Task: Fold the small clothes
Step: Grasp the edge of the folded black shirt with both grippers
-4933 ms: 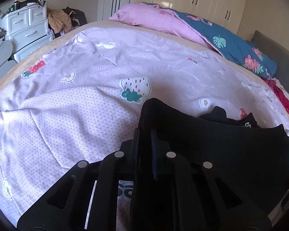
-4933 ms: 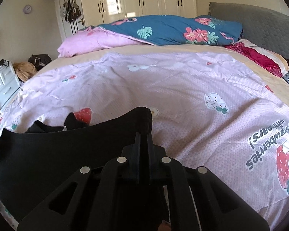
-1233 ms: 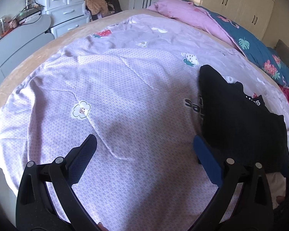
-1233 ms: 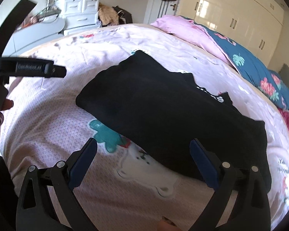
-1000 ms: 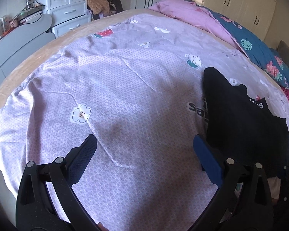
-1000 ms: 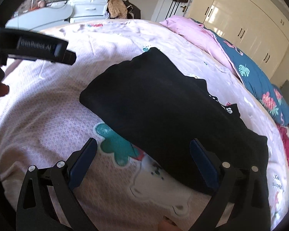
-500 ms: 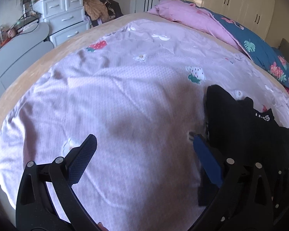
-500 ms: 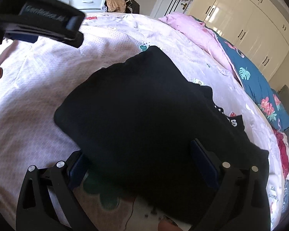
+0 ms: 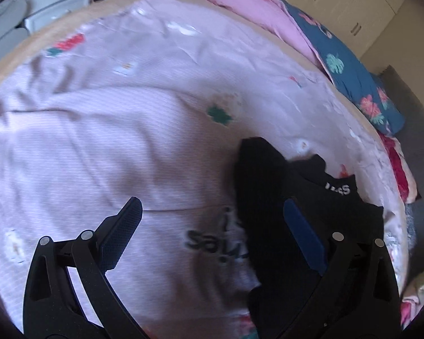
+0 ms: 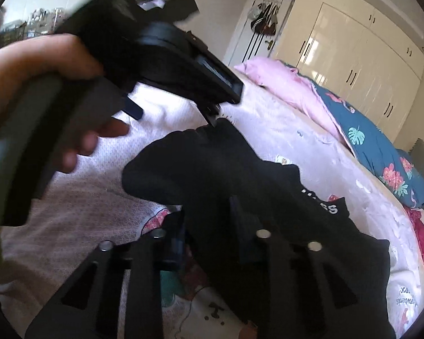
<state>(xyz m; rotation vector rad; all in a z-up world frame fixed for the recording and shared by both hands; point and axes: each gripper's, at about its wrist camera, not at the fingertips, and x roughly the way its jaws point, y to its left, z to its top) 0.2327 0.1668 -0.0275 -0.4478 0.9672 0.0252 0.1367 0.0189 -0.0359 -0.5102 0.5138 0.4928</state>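
A black garment [image 9: 291, 197] with white lettering lies on the pink bedspread [image 9: 127, 141], right of centre in the left wrist view. My left gripper [image 9: 212, 226] is open and empty, its right finger over the garment's left edge. In the right wrist view the black garment [image 10: 240, 175] fills the middle. My right gripper [image 10: 209, 226] has its jaws nearly closed on the garment's near edge, which runs between them. The left gripper and the hand that holds it [image 10: 70, 79] hang blurred at the upper left, above the garment's far corner.
Pink and blue floral duvets [image 9: 311, 50] are piled at the head of the bed. White wardrobes [image 10: 353, 50] stand behind. White drawers [image 9: 51, 2] stand beyond the bed's left edge. Red bedding [image 9: 398, 166] lies at the right edge.
My right gripper has moved onto the garment's near edge and closed on it. My left gripper has moved forward and right toward the garment, still open.
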